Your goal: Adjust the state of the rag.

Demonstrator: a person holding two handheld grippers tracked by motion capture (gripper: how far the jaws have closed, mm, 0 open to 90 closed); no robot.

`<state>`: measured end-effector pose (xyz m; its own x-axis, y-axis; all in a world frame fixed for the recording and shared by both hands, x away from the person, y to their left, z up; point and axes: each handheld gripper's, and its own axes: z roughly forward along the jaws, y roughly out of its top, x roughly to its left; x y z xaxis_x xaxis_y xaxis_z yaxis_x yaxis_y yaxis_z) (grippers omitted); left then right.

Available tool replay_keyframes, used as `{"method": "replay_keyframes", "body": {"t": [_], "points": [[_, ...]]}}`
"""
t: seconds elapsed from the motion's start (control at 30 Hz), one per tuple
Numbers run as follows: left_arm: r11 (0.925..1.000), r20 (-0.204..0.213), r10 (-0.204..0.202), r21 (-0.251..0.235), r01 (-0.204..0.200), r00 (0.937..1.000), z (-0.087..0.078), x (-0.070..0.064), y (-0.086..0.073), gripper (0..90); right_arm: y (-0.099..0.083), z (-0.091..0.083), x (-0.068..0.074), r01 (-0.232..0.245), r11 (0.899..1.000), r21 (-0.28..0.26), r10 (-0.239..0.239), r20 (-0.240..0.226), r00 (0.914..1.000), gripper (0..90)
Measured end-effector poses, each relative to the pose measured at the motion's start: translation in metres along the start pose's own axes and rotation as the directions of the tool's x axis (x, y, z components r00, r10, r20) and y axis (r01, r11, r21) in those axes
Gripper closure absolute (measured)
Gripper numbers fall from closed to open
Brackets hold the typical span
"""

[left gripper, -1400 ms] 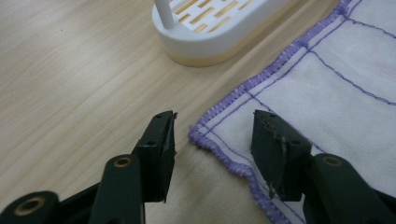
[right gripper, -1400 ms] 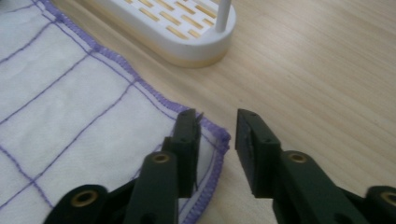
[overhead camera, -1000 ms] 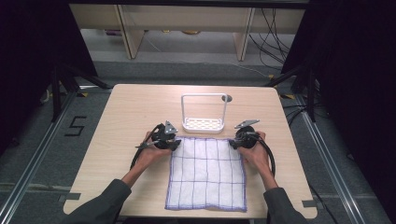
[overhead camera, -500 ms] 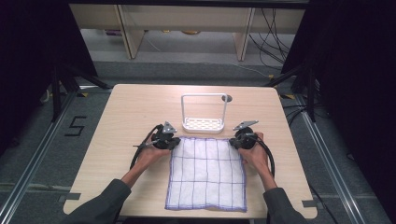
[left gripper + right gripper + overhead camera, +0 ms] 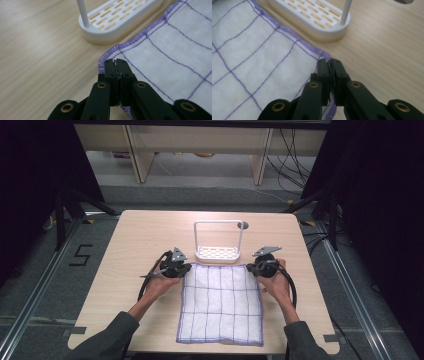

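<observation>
The cloth [image 5: 220, 304] lies flat on the table [image 5: 125, 250], its near edge at the table's front edge and its far edge just in front of the white rack [image 5: 218, 241]. At that far edge, each of the cloth's two far corners is pinched: the left gripper [image 5: 116, 65] has its jaws pressed together on the corner left of the rack, the purple hem caught between them, and the right gripper [image 5: 331, 65] is clamped the same way on the corner right of the rack. Both hands [image 5: 159, 282] rest low, on or close to the table. The step in hand looks like the start of a fold or a lift, with the grip on both corners already made. The next move probably calls for raising the two corners together and evenly, keeping them level so the cloth does not skew, and staying clear of the rack, which stands very near the hem. Beyond the cloth, the rack's slotted tray [image 5: 117, 15] holds nothing, and only its thin upright frame [image 5: 218, 224] rises from it.
</observation>
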<state>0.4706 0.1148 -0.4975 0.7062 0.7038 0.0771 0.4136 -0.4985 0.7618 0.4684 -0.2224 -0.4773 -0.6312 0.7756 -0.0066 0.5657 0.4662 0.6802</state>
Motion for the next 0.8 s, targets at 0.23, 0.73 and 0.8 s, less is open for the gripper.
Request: {"method": "replay_keyframes", "body": {"t": [0.23, 0.73, 0.8], "points": [[0.9975, -0.023, 0.002, -0.070, -0.003, 0.9997, -0.017, 0.001, 0.011, 87.7, 0.010, -0.020, 0.002, 0.014, 0.998, -0.061, -0.015, -0.005, 0.9999, 87.1], [0.9776, 0.009, 0.009, -0.210, -0.007, 0.9999, -0.073, -0.005, 0.017, 87.6, 0.025, -0.067, 0.033, 0.135, 0.972, -0.190, -0.139, -0.004, 0.9904, 87.1], [0.9766, 0.018, 0.013, -0.215, -0.009, 0.9998, -0.077, -0.008, 0.014, 87.6, 0.021, -0.073, 0.041, 0.149, 0.971, -0.189, -0.153, -0.008, 0.9882, 87.1]]}}
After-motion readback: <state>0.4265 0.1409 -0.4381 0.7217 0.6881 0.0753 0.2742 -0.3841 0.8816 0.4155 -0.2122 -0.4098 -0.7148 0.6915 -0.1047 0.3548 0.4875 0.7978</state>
